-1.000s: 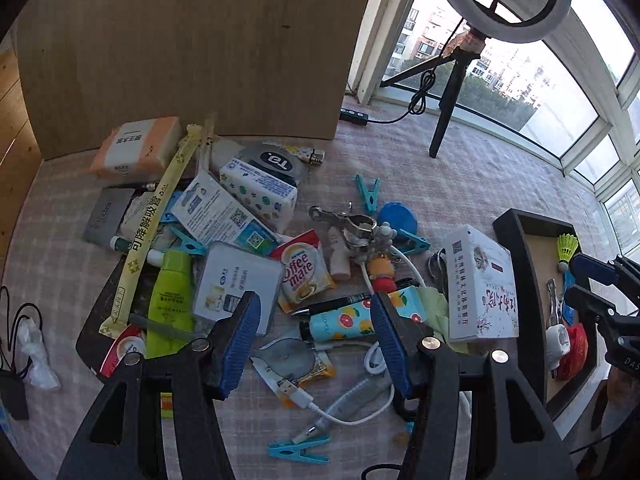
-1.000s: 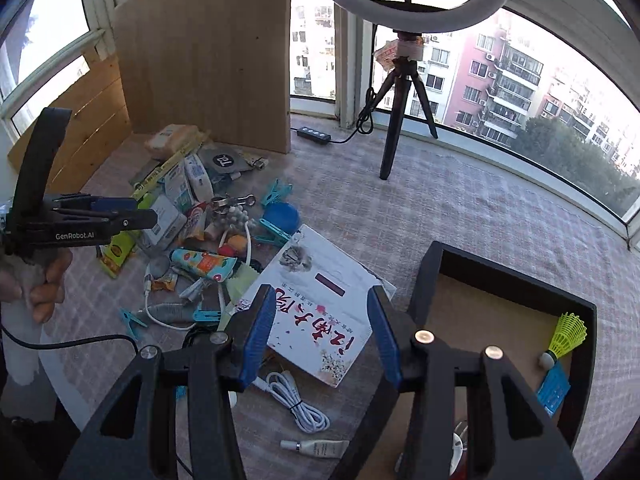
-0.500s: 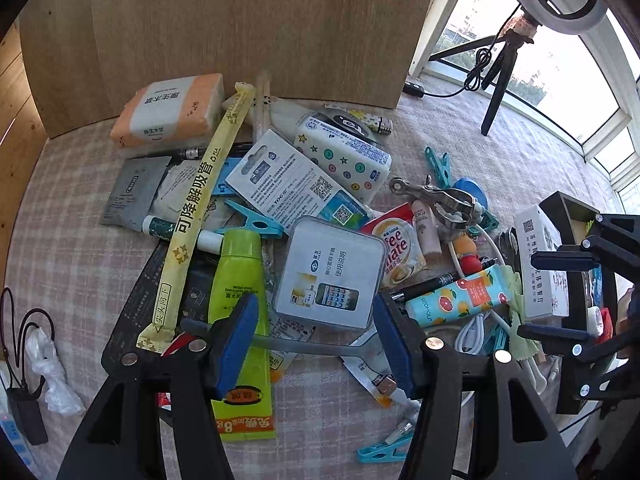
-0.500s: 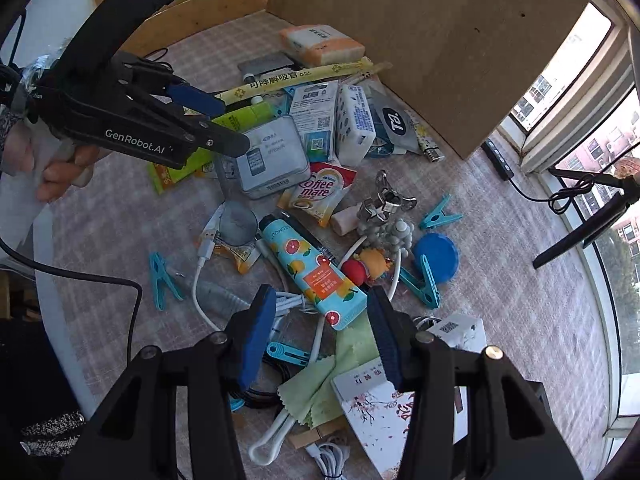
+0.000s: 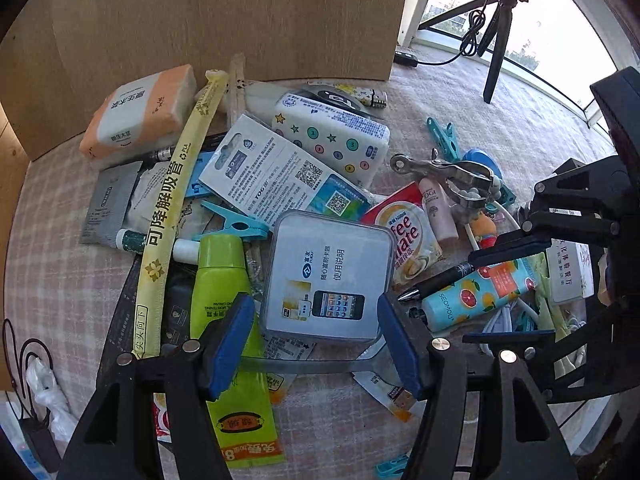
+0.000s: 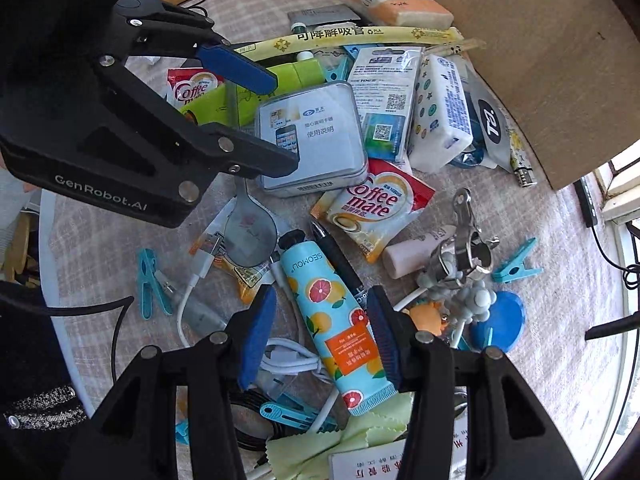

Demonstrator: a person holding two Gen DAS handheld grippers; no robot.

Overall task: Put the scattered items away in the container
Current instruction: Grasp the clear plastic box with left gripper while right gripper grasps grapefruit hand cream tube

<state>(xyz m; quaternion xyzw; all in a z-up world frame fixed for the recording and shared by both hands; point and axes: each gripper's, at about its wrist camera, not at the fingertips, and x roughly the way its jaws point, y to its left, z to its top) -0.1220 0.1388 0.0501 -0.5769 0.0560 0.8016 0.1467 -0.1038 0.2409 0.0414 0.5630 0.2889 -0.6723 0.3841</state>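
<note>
Checked cloth covers the table (image 5: 60,216), backed by a wooden board (image 5: 224,16), with a heap of small items spread across it. From the left lie an orange-and-white tissue pack (image 5: 140,110), a long yellow straw sleeve (image 5: 172,208), a green tube (image 5: 220,280) and a clear plastic case (image 5: 328,276) with a phone printed on its card. The left gripper (image 5: 316,344) hangs over that case, its jaws opening, the case's near edge between the blue pads without contact. Further right, a fruit-patterned tube (image 6: 332,320), light blue with grapefruit slices and a black cap, lies between the spread pads of the right gripper (image 6: 320,328), which do not press it. A second ago the left gripper framed this tube instead, and the right gripper hovered over a white card beside the black container; the container is now out of view.
</note>
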